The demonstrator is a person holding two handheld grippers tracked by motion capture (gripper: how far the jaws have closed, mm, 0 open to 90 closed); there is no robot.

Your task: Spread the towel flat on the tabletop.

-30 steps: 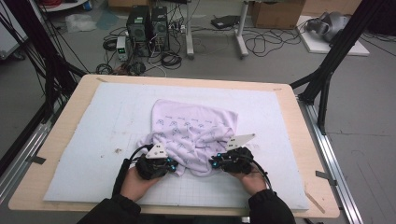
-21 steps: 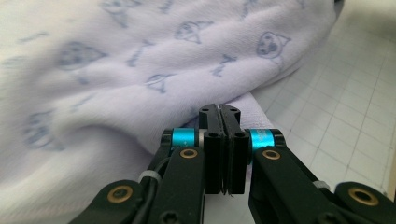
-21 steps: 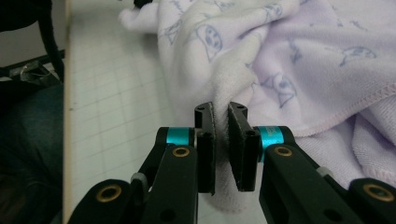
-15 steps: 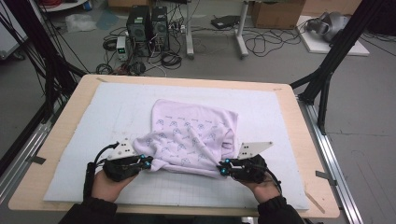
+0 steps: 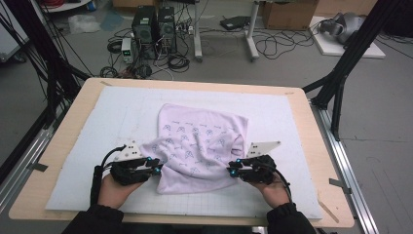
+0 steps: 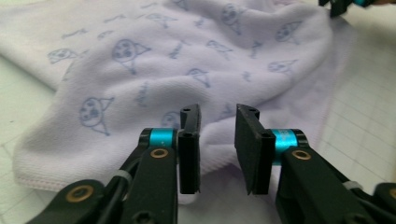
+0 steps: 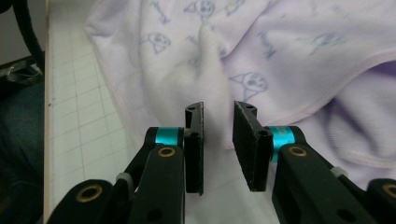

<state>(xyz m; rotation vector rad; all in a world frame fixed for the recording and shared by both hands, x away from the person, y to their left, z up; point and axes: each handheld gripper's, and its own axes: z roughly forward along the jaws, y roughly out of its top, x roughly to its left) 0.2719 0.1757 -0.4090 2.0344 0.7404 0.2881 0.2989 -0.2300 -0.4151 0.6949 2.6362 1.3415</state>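
where the high view blurs it, left claw (image 6: 217,149) released, just opened off towel (image 6: 196,60), right claw (image 7: 218,144) likewise

A wooden table (image 5: 73,126) bears a white gridded mat (image 5: 97,122), the printed towel (image 5: 199,141) rumpled on it.

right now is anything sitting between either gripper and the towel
Nothing visible does. The left gripper and the right gripper each sit right at a near side of the lavender towel, their jaws having just been opening. In both gripper views the cloth lies directly ahead of the parted fingers, with bare white mat around it.
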